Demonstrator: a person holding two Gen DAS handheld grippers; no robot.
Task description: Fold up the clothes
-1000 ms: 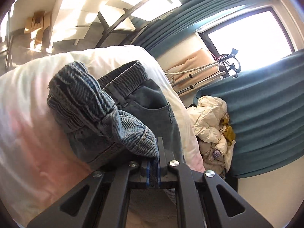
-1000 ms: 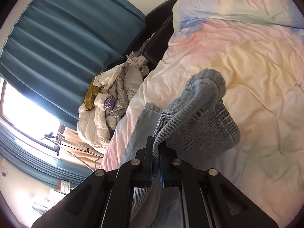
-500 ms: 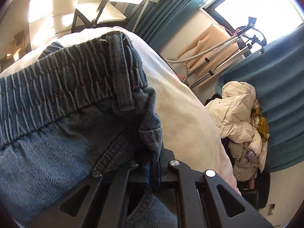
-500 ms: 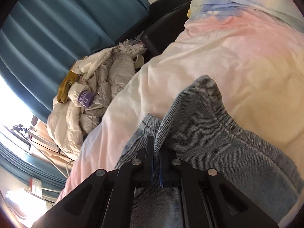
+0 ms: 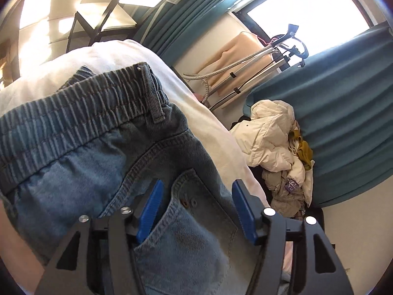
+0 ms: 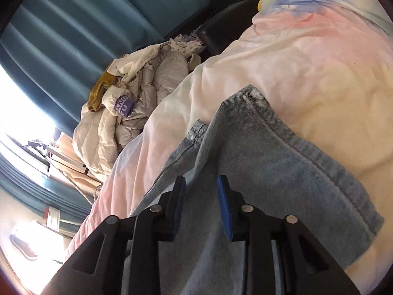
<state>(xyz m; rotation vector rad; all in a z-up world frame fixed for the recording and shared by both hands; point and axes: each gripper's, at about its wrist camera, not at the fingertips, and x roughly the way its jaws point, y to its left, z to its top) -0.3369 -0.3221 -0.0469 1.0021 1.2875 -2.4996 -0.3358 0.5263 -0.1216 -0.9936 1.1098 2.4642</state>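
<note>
Released since a second ago: both claws, then clenched on folds of the blue denim jeans [image 5: 103, 162] and holding them up, now parted with the cloth lying flat on the bed. Left claw [image 5: 196, 209] spread wide and opening, blue pads clear of the denim; back pocket with stitched edge and two rivets spread out between and under the pads, not pinched. Ribbed elastic waistband with belt loop ahead of this claw and to its left. Beyond the waistband, pale bed cover [image 5: 203, 123]. Ahead and to the right of the left claw, heap of cream puffy jackets [image 5: 272, 140] with a mustard cloth tucked in, against teal pleated curtains [image 5: 343, 132]; further up, bright window and a metal-poled garment steamer stand [image 5: 270, 56].

Right claw [image 6: 201, 196] partly apart and opening, blue pads a little way from each other, nothing gripped; a raised fold of the faded jeans [image 6: 282, 177] between and just ahead of the pads, hemmed leg end stretching off to the right. Past the fold, pastel pink, yellow and blue duvet [image 6: 319, 61]. Left of this claw, same jacket heap [image 6: 132, 113] with a purple label, and teal curtains [image 6: 81, 36] beyond; black seat edge further ahead.
</note>
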